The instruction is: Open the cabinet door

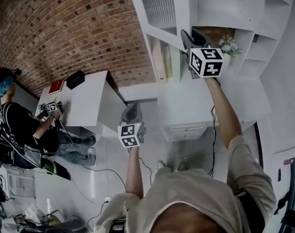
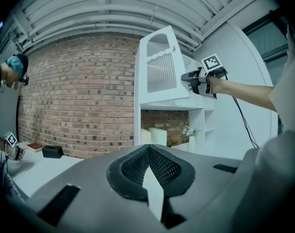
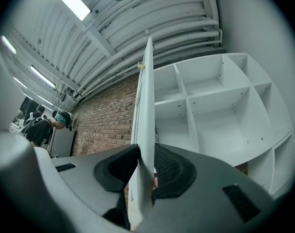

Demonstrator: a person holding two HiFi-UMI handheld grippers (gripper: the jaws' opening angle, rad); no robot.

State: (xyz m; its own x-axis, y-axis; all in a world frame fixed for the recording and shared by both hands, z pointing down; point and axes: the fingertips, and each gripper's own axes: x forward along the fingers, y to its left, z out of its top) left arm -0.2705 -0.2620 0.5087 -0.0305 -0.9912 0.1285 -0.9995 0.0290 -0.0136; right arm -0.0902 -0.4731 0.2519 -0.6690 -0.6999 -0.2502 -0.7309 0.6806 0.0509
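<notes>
The white cabinet (image 1: 225,8) stands against the brick wall, and its upper door (image 1: 159,8), with a ribbed panel, is swung out from the open shelves. My right gripper (image 1: 190,43) is raised to the door's free edge. In the right gripper view the door edge (image 3: 146,106) runs straight between the pads, and the right gripper (image 3: 143,161) is shut on it. From the left gripper view the door (image 2: 159,69) and the right gripper (image 2: 187,80) at its edge are seen side-on. My left gripper (image 1: 130,114) hangs low in front of the cabinet; its pads (image 2: 162,166) meet at the tip with nothing held.
A white desk (image 1: 87,106) at the left carries a black box (image 1: 75,79) and a red book (image 1: 56,87); a seated person (image 1: 21,125) works there. Below the cabinet are a counter with a drawer unit (image 1: 188,130) and a small flower vase (image 1: 228,45). Cables cross the floor.
</notes>
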